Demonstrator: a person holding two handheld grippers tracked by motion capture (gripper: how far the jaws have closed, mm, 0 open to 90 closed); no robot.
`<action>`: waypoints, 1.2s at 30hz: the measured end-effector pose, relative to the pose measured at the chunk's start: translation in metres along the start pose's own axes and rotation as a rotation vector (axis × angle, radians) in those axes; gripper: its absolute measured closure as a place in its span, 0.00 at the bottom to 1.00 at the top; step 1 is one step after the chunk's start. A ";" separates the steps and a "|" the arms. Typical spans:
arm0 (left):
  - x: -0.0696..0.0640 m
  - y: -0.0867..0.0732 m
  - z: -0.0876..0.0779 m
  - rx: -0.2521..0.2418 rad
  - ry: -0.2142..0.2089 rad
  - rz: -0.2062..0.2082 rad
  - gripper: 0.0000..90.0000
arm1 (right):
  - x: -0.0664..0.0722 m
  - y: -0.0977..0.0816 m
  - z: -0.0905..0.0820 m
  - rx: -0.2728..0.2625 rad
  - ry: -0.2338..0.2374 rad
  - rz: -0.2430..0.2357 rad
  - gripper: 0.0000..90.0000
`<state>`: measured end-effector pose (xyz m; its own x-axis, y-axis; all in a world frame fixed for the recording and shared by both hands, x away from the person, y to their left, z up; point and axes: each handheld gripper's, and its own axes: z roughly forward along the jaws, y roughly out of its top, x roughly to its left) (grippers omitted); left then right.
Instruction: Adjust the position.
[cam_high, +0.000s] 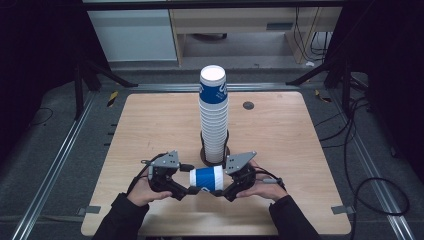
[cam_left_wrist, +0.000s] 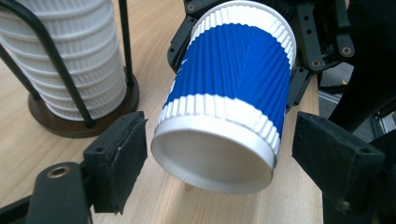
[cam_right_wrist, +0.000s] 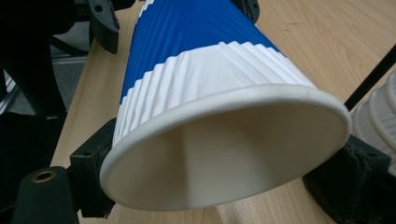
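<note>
A ribbed blue-and-white paper cup lies on its side in the air, low over the table's front, between my two grippers. My right gripper is shut on its mouth end. In the right gripper view the rim of the cup is squashed into an oval between the pads of the right gripper. My left gripper stands open around the base. In the left gripper view the cup has a gap to each pad of the left gripper.
A tall stack of the same cups stands in a black wire holder on a dark round base, just behind the grippers. The wooden table has a small round grommet at the back. Cables lie on the floor to the right.
</note>
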<state>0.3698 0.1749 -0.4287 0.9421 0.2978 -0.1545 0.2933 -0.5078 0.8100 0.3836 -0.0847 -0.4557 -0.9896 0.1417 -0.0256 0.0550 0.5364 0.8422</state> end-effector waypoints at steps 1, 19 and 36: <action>0.000 0.000 0.001 0.005 -0.002 0.001 0.21 | 0.000 0.000 0.001 0.005 0.004 -0.005 0.16; -0.001 -0.003 0.009 0.057 -0.037 0.034 0.28 | 0.003 0.000 0.006 0.022 0.026 -0.017 0.15; 0.009 -0.007 -0.015 -0.058 0.017 0.000 0.30 | -0.006 0.003 -0.018 -0.089 -0.023 0.081 0.06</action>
<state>0.3743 0.1928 -0.4271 0.9389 0.3121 -0.1453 0.2832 -0.4603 0.8413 0.3870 -0.0993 -0.4435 -0.9789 0.2015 0.0330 0.1218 0.4463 0.8865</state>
